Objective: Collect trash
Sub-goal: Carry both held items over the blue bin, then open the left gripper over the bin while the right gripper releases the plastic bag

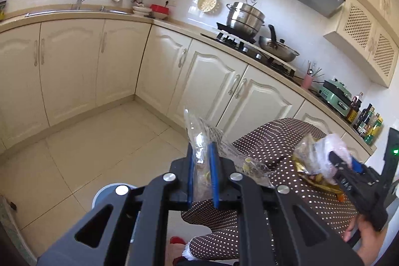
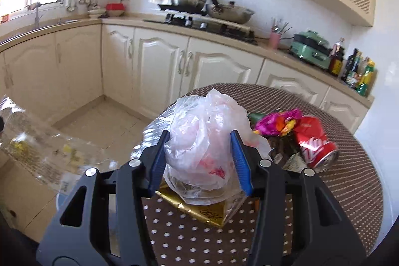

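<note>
Round table (image 2: pixel 349 191) in brown dotted cloth, gold wrapper (image 2: pixel 199 212), crushed red can (image 2: pixel 316 143), bright wrappers (image 2: pixel 276 122) lying on it

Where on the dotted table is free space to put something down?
The near strip of the table, in front of the gold wrapper, is bare; so is the far right edge behind the red can. The middle is crowded with trash.

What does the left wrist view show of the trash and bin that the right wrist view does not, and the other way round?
Only the left wrist view shows the white bin on the floor.

Only the right wrist view shows the red can and bright wrappers on the table.

Both show the left gripper's clear wrapper, the crumpled plastic bag between the right gripper's fingers, the gold wrapper and the dotted tablecloth.
</note>
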Tool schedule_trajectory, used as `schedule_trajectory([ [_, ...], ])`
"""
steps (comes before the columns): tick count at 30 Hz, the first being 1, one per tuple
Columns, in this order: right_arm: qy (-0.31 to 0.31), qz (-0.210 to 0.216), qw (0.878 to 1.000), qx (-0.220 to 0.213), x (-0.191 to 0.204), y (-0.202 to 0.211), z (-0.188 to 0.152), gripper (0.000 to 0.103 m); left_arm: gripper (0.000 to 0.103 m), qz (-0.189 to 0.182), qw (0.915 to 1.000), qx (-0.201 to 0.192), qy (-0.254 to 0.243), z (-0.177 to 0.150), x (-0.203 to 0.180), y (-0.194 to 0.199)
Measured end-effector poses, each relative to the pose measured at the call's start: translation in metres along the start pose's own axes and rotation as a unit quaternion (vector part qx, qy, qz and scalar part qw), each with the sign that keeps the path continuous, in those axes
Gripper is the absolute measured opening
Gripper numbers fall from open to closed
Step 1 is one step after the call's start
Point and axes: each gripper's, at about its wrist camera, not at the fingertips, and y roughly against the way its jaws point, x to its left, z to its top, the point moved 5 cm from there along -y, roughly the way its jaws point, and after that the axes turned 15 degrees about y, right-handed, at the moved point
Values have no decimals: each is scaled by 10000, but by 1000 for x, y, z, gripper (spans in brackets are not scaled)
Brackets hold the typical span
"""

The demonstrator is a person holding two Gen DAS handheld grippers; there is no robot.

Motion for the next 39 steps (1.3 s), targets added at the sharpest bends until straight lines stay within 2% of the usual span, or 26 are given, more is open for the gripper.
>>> schedule_trajectory([
  [3,78,-280,9994,-197,1,10,6,48,11,69,10000,44,50,0,10,-4],
  [7,152,159,9980,-599,24,30,22,48,11,181,9998,122,20,-3,19,-12],
  [12,474,1161,9885,-849,98,39,41,48,11,561,9981,242,30,-6,47,-26],
  [15,607,1808,9796,-632,150,17,41,48,11,918,9952,345,40,-7,78,-42],
  [16,673,1888,9781,-564,164,10,40,48,11,1030,9939,381,35,-8,87,-47],
  [20,805,2516,9645,-48,235,-38,22,48,11,1596,9850,656,29,-11,138,-81],
  [23,901,2845,9537,377,279,-76,3,48,11,2014,9749,950,25,-17,180,-115],
  [27,963,3222,9376,880,333,-118,-24,48,11,2298,9658,1197,76,-27,219,-149],
  [29,1001,3321,9316,1089,349,-136,-36,49,12,2313,9634,1349,159,-35,235,-165],
  [31,952,3427,9257,1288,362,-151,-48,49,15,2349,9614,1415,233,-41,246,-175],
  [34,934,3449,9226,1455,375,-163,-62,49,30,2451,9585,1438,220,-46,260,-188],
  [36,888,3493,9190,1596,382,-172,-71,49,30,2553,9554,1472,175,-48,266,-194],
  [39,881,3528,9157,1711,390,-180,-80,50,47,2524,9532,1652,221,-52,269,-200],
])
